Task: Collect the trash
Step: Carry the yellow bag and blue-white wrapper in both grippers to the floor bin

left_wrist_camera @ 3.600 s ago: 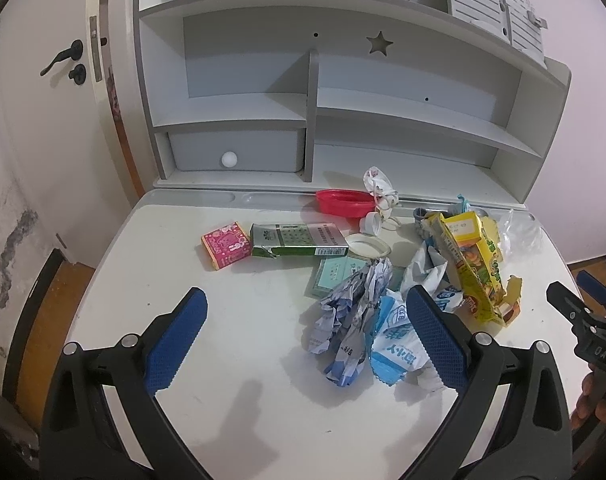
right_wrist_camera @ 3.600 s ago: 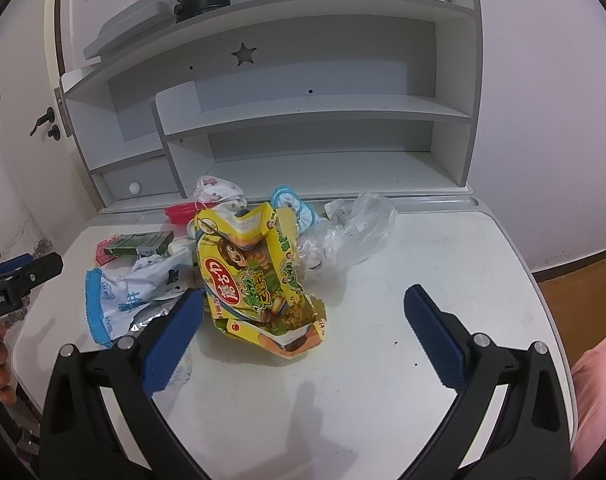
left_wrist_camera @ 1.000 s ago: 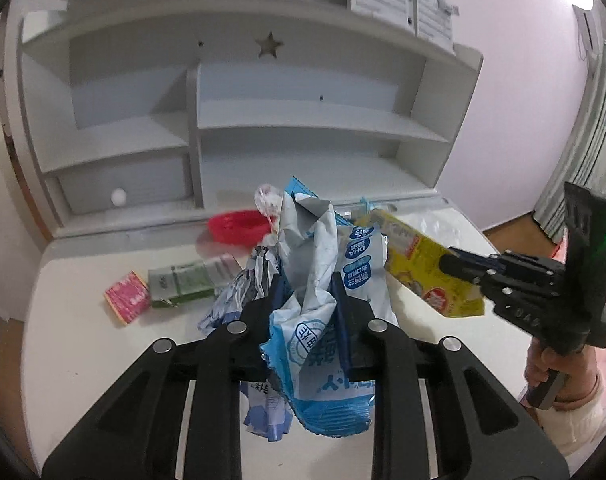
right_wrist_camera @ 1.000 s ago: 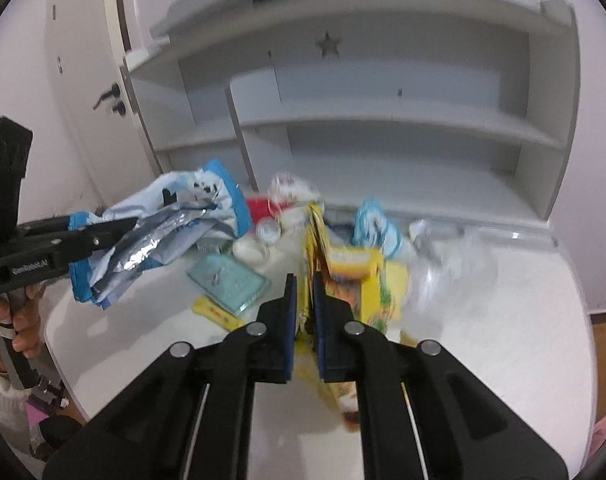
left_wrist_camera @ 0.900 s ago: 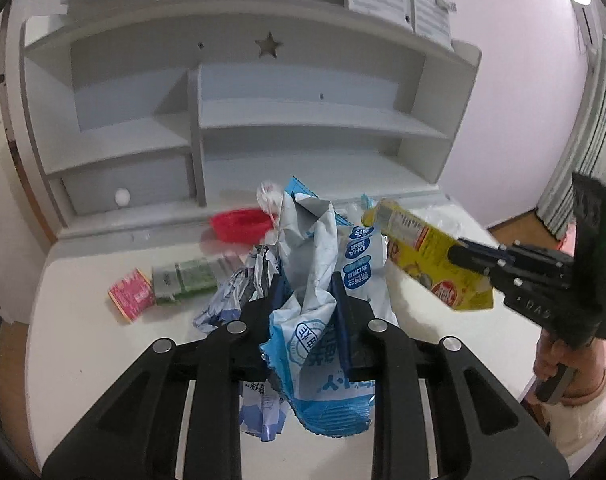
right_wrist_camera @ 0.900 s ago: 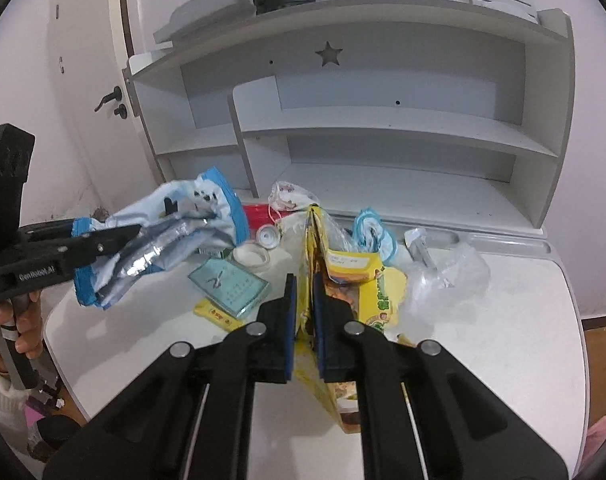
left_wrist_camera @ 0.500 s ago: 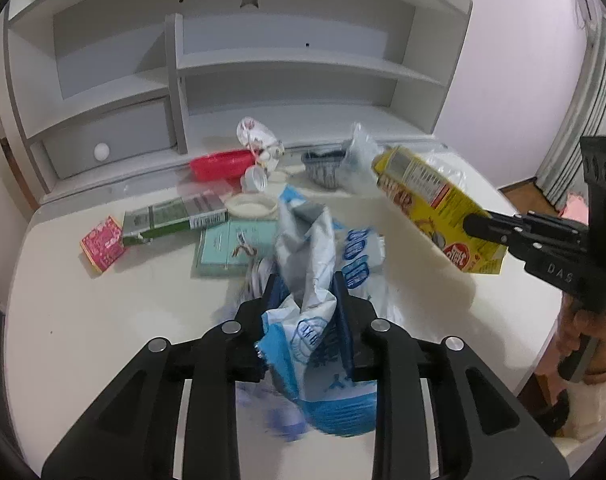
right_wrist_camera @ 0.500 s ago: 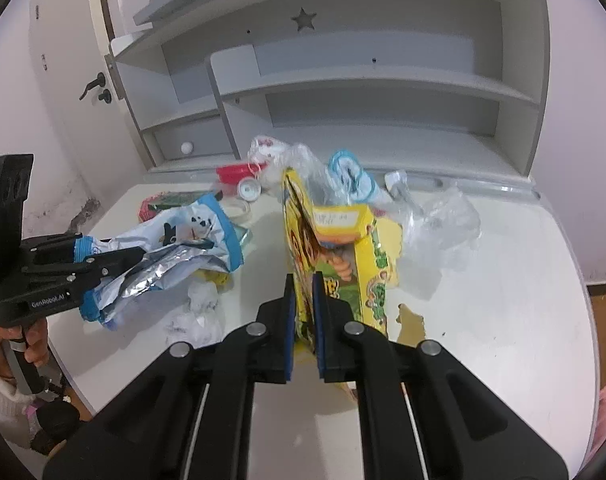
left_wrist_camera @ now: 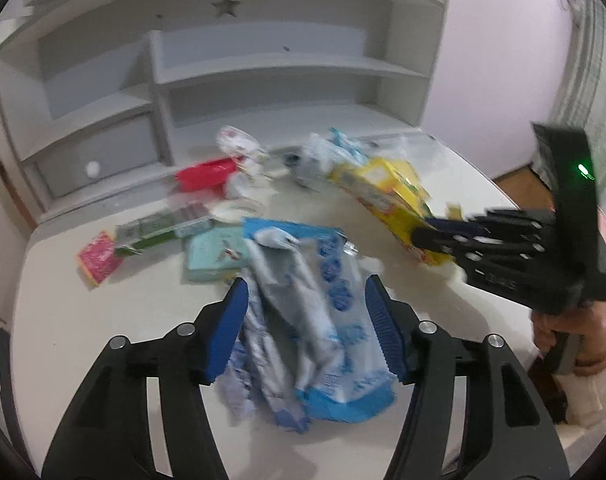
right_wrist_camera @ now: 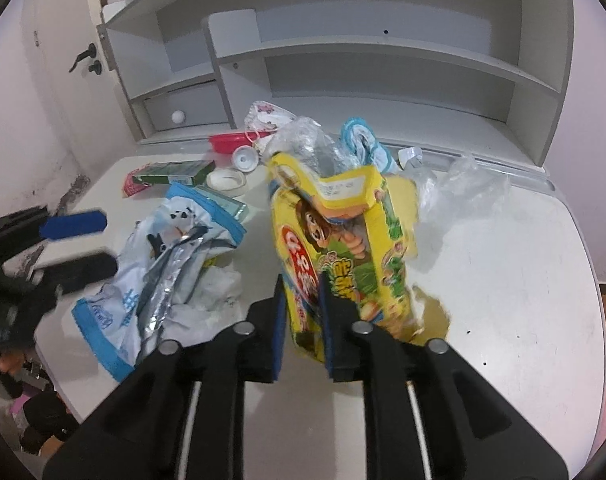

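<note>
Left gripper (left_wrist_camera: 307, 320), black with blue ribbed pads: its jaws have just been opening and now stand about half apart. The crumpled blue-and-white foil snack bag (left_wrist_camera: 303, 320) lies between the pads on the white desk top (left_wrist_camera: 63, 300); the pads stand clear of its sides. The bag is flattened and creased, its silver lining exposed along a torn mouth that points away from the gripper, with blue printed characters on white and a blue hem nearest the camera.

Right gripper (right_wrist_camera: 301, 316), same build: its jaws have just been opening a little and remain narrow. The yellow cardboard snack box (right_wrist_camera: 335, 240) stands between the pads, which sit at or against its lower panel; whether they press it cannot be told. The box is torn open at the top, printed with a cartoon monkey, a red oval label and green panels, its flaps splayed. Its lower end is at the desk top, where a yellowish stain (right_wrist_camera: 435, 312) lies just beside it.

Beyond the left gripper lie a pale teal flat packet (left_wrist_camera: 213, 256), a green-and-white carton (left_wrist_camera: 163, 230) and a pink square packet (left_wrist_camera: 99, 258). Farther off sit a red shallow lid (left_wrist_camera: 205, 174), a roll of white tape (right_wrist_camera: 225, 180) and a white bottle cap (right_wrist_camera: 245, 158). Behind the yellow box are crumpled clear plastic film (right_wrist_camera: 463, 188) and a light-blue wrapper (right_wrist_camera: 361, 138). A grey shelf unit (right_wrist_camera: 383, 52) stands at the far edge.
</note>
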Tool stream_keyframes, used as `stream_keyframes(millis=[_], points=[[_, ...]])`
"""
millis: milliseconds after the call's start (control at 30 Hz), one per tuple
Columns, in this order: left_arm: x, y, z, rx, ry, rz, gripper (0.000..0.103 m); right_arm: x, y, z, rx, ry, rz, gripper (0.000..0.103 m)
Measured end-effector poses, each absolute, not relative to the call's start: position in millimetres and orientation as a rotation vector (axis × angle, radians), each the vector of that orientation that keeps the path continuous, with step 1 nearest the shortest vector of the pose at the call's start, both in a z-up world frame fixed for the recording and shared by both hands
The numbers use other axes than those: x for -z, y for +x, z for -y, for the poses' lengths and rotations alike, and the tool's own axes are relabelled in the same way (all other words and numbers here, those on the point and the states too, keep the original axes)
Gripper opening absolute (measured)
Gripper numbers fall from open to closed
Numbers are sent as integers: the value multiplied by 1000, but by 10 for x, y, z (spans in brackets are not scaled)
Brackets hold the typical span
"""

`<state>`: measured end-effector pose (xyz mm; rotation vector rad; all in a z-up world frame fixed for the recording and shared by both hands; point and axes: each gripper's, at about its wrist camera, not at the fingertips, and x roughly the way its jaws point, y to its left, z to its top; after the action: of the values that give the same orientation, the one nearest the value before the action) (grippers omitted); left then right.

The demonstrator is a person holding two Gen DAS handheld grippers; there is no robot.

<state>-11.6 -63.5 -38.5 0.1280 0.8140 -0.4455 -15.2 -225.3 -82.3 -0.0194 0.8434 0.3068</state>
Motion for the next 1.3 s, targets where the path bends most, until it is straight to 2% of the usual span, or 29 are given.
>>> stream_keyframes(millis=[33,67,100,167,233,400,533,567,633,733,867,1133,1300], points=[[401,-140,677,459,136,-826,54,828,-147,2255,-300,-21,-843,37],[424,-165,712,467,146,-837,53,832,-158,2258,-297,-24,-838,50],[460,-173,740,469,154,-852,53,832,-172,2255,-292,-33,-831,52],[535,-150,748,468,148,-879,51,842,-193,2234,-285,-59,-828,52],[623,-101,729,465,127,-917,40,858,-210,2214,-283,-79,-827,52],[714,-33,686,463,92,-953,36,902,-248,2179,-289,-111,-831,48],[746,43,691,439,108,-960,28,959,-198,2150,-290,-131,-849,48],[759,67,688,435,107,-962,27,984,-178,2147,-288,-135,-854,46],[753,88,693,428,101,-959,25,1029,-147,2152,-285,-135,-860,30],[723,125,683,410,86,-942,19,1052,-107,2193,-302,-100,-851,24],[554,83,645,394,59,-882,17,929,-130,2277,-326,-61,-813,10],[146,-27,541,365,44,-766,16,480,-257,2595,-407,113,-710,8],[127,-13,574,381,18,-769,16,581,-250,2686,-444,180,-752,8]])
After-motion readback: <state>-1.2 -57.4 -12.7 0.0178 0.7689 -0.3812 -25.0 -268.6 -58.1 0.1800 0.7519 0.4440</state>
